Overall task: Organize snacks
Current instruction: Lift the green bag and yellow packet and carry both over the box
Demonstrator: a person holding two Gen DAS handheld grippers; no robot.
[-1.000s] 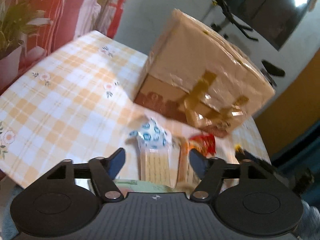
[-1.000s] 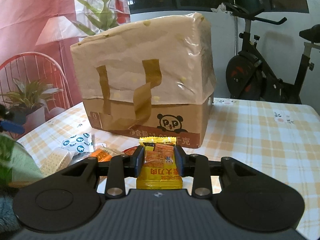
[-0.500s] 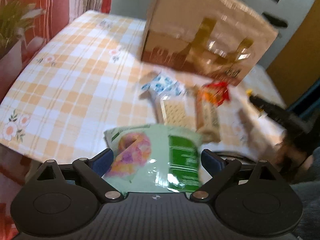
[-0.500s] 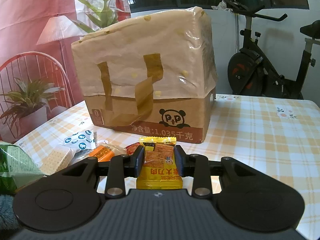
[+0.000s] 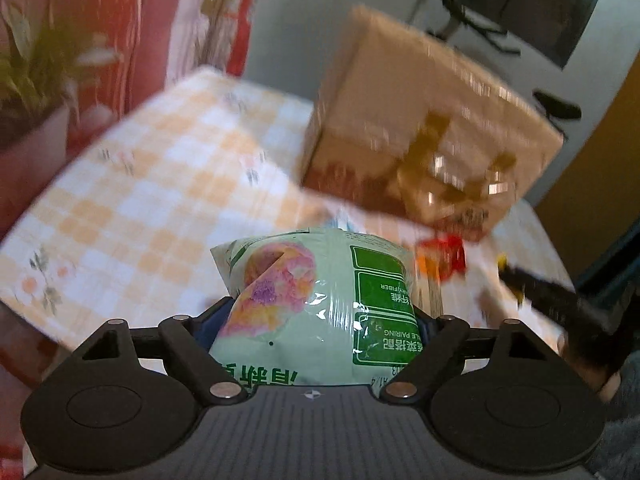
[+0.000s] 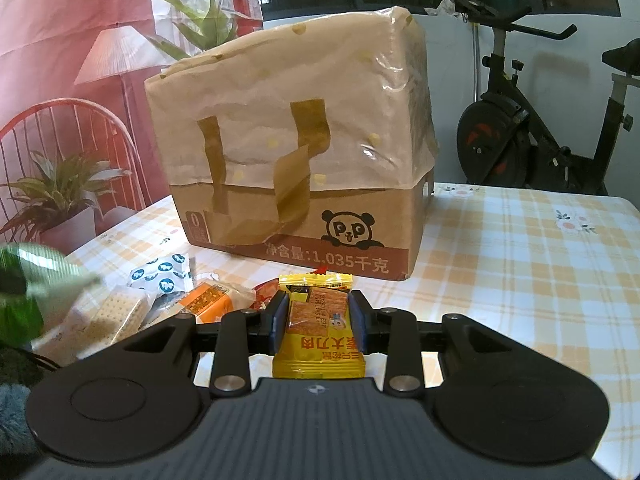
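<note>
Pale green plastic filled the left gripper (image 5: 320, 316): its jaws stood wide yet pressed both sides of a puffy green snack bag (image 5: 320, 300), lifted off the checked desk (image 5: 132, 216). The right gripper (image 6: 318, 316) had its jaws nearly closed, pinching a small yellow cracker packet (image 6: 318, 328) upright between them. At ten o'clock of that packet, loose snacks lay on the desk: an orange biscuit pack (image 6: 208, 300), a pale cracker pack (image 6: 120, 312) and a blue-spotted white wrapper (image 6: 160, 276). At twelve o'clock stood a taped cardboard box (image 6: 296, 168).
</note>
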